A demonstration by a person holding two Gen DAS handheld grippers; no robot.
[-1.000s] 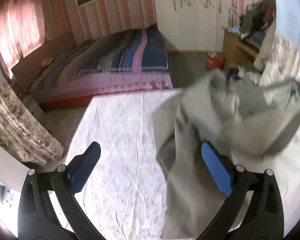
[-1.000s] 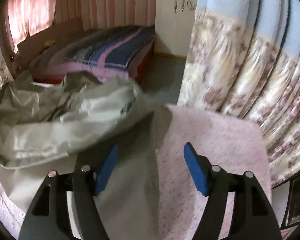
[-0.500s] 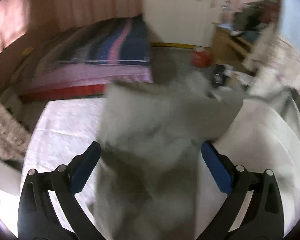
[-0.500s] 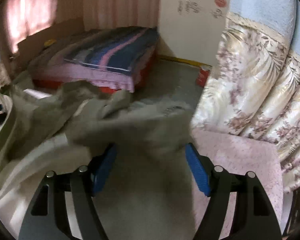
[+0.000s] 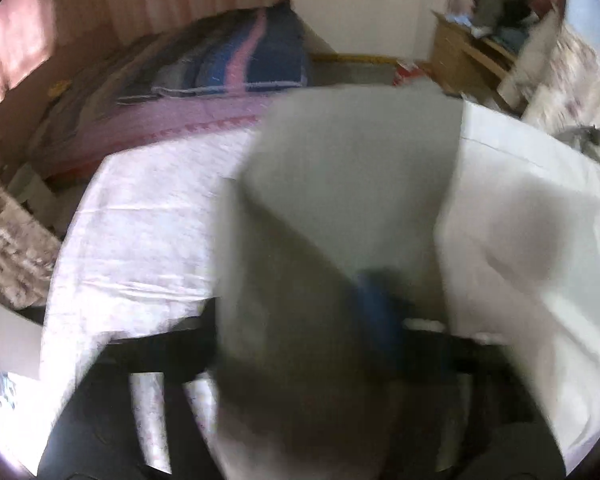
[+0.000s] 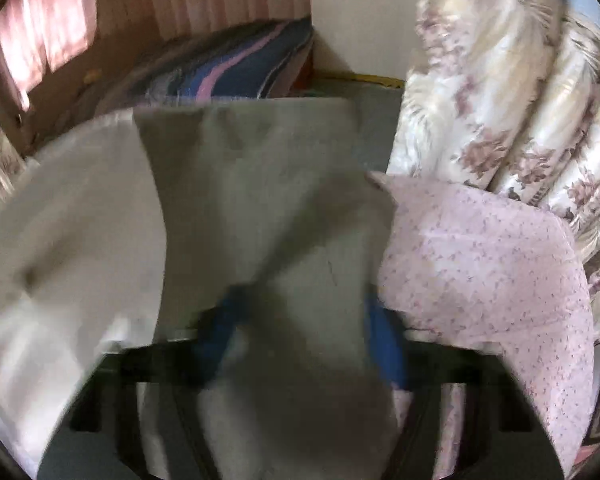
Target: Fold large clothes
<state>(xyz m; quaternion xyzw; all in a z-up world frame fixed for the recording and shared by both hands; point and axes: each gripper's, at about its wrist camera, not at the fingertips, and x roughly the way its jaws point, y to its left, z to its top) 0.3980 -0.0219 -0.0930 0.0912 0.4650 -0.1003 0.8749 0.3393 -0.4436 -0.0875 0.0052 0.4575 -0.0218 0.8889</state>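
Note:
A large grey-green garment (image 5: 340, 184) with a pale lining (image 5: 520, 220) lies on the pink flowered table cover (image 5: 140, 220). My left gripper (image 5: 300, 320) is down on it with its jaws closing. A fold of grey cloth lies between them and hides the left finger; the right blue pad (image 5: 376, 312) shows at the fold's edge. In the right wrist view the same garment (image 6: 260, 184) runs between the blue pads (image 6: 220, 328) of my right gripper (image 6: 302, 336), whose jaws are also closing and still stand apart. Both views are blurred.
The table cover's right end (image 6: 480, 260) borders a flowered curtain (image 6: 500, 100). Beyond the table stands a bed with a striped blanket (image 5: 220, 68). A wooden desk piled with clothes (image 5: 472, 52) is at the back right.
Both grippers have come down and forward onto the garment. The cloth, earlier bunched ahead of them, now lies between both pairs of fingers, and the left jaws have narrowed.

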